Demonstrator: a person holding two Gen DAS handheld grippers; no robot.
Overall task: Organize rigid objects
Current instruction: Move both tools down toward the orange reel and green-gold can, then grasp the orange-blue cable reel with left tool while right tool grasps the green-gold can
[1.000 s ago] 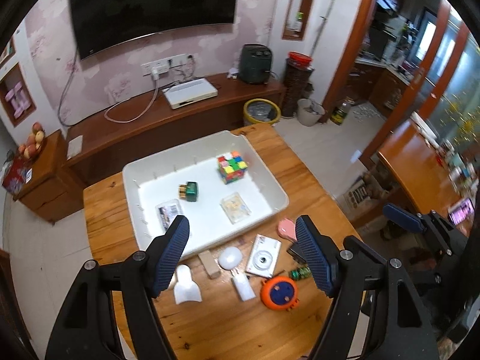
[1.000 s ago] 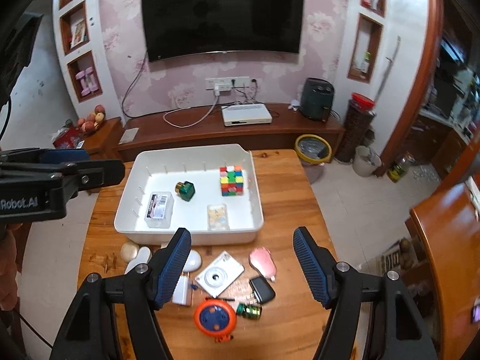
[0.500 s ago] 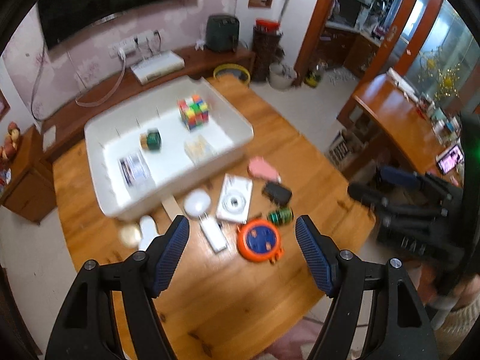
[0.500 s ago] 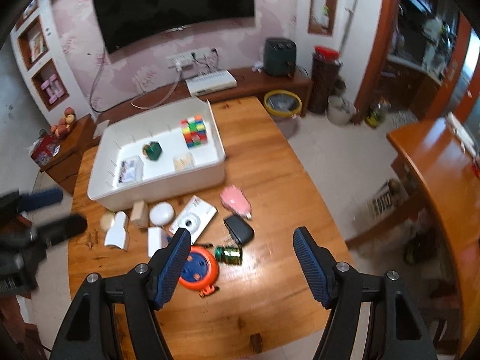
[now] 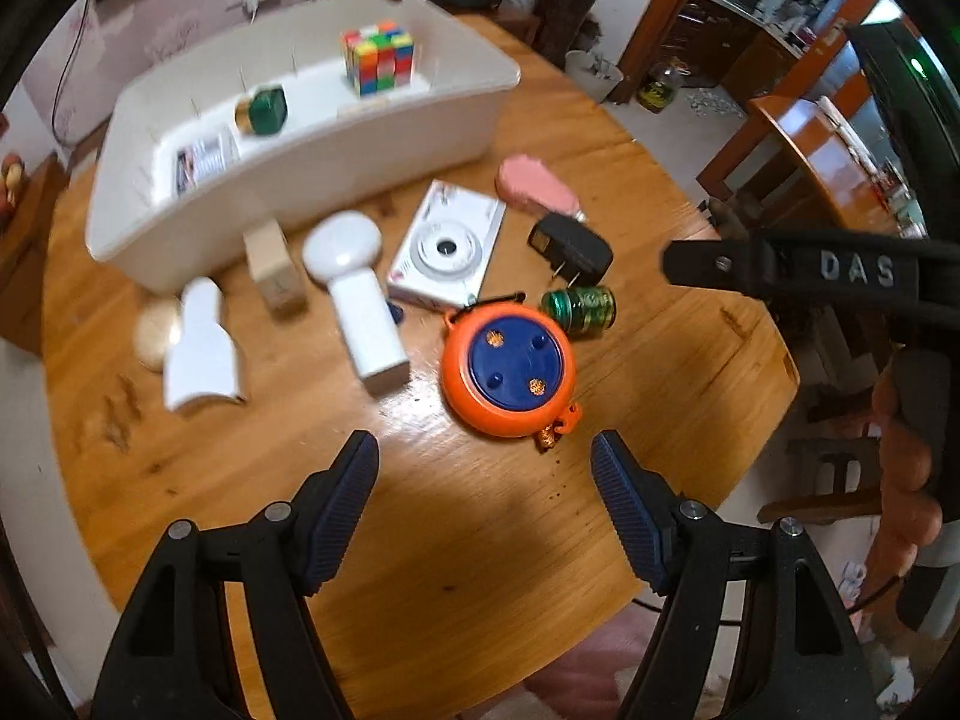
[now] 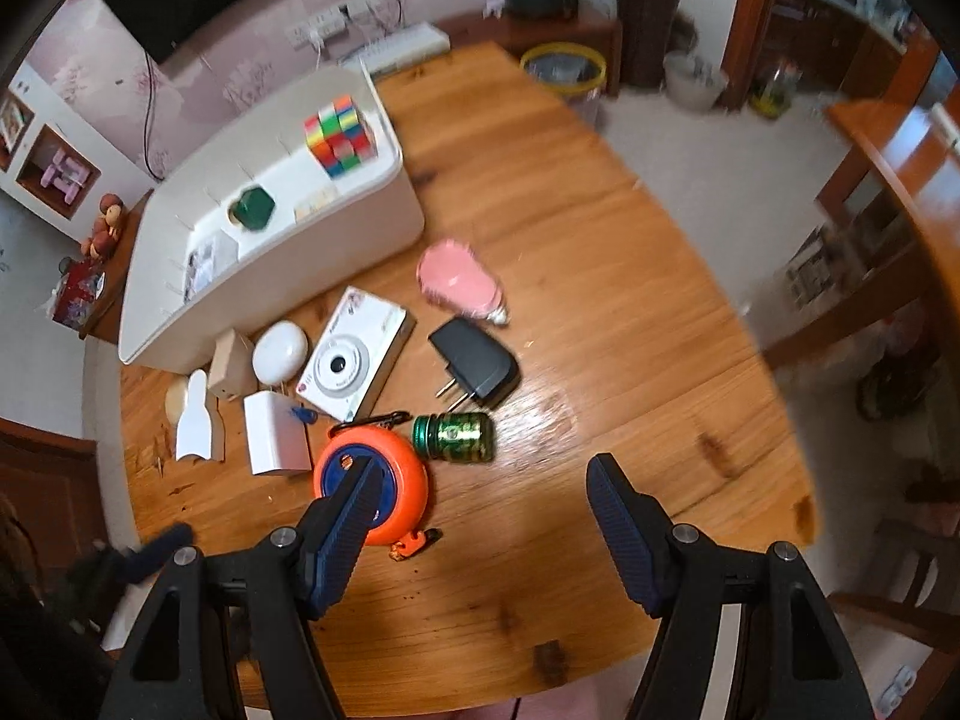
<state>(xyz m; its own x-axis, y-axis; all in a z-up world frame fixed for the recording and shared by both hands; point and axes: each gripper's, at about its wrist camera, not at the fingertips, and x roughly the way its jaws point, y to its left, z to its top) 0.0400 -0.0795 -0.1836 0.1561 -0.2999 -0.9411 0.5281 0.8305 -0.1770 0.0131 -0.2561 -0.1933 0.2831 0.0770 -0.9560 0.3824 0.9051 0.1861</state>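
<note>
A: Setting: a living room with pink floral wallpaper; a round wooden table (image 5: 456, 540), glossy and knotted, holds everything.

B: What has changed?

A: Both views sat higher a second ago, with the television in sight. Now both tools have dropped close over the loose items, which fill the frame. I read it as the approach to a first pick; nothing new has gone into the bin.

B: Tool state?

A: Left gripper (image 5: 483, 468): ribbed blue pads parted about halfway, nothing between them. Right gripper (image 6: 480, 498): the same, empty, its left pad in front of the orange reel.

B: List the sorted items.

A: White plastic bin (image 5: 312, 162), smooth walls, at the table's far side. Inside: a multicoloured puzzle cube (image 5: 378, 63), a small green bottle (image 5: 264, 111), a flat printed packet (image 5: 201, 159).

B: And the unsorted?

A: All on the table in front of the bin:
- round orange reel (image 5: 507, 378) with blue centre, nearest the left gripper
- green metallic jar (image 6: 456, 435) lying on its side
- black plug adapter (image 6: 477, 369), prongs out
- white boxy camera (image 5: 447, 246)
- pink oval piece (image 6: 459, 285)
- white round-headed device (image 5: 354, 300)
- small wooden block (image 5: 273, 273)
- white scoop (image 5: 201, 354).
</note>
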